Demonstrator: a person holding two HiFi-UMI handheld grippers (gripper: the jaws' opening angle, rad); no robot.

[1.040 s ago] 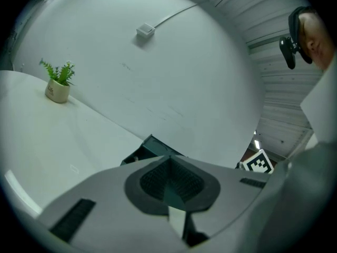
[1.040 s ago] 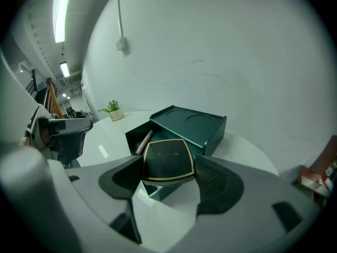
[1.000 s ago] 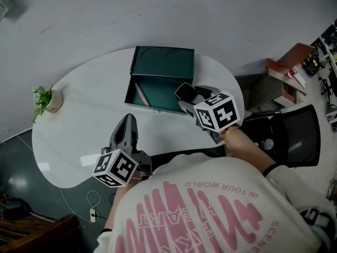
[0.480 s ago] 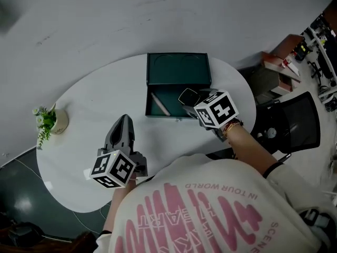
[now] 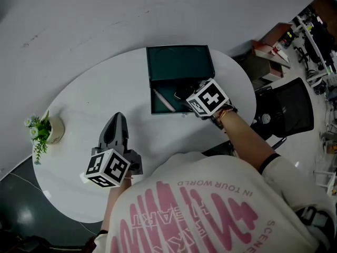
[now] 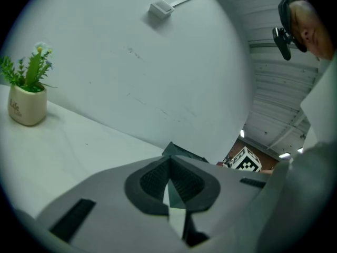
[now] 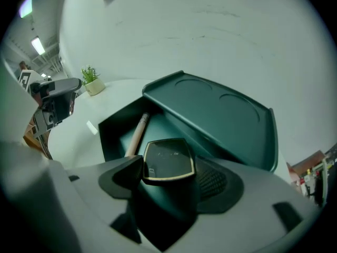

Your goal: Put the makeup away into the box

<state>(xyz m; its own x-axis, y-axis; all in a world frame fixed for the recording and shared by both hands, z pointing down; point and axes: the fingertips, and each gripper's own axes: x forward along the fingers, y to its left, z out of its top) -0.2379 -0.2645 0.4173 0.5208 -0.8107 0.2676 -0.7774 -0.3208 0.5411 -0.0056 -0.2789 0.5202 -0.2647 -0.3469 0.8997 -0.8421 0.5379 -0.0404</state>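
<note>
Compact clamped in right gripper jaws should sink to the box floor below them, clear of the pencil, before release; left gripper jaws sit together.

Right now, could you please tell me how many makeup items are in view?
2. A black compact is held in the right gripper over the open green box; a pink pencil lies inside it, at the left. Others may be hidden behind the gripper.
</note>
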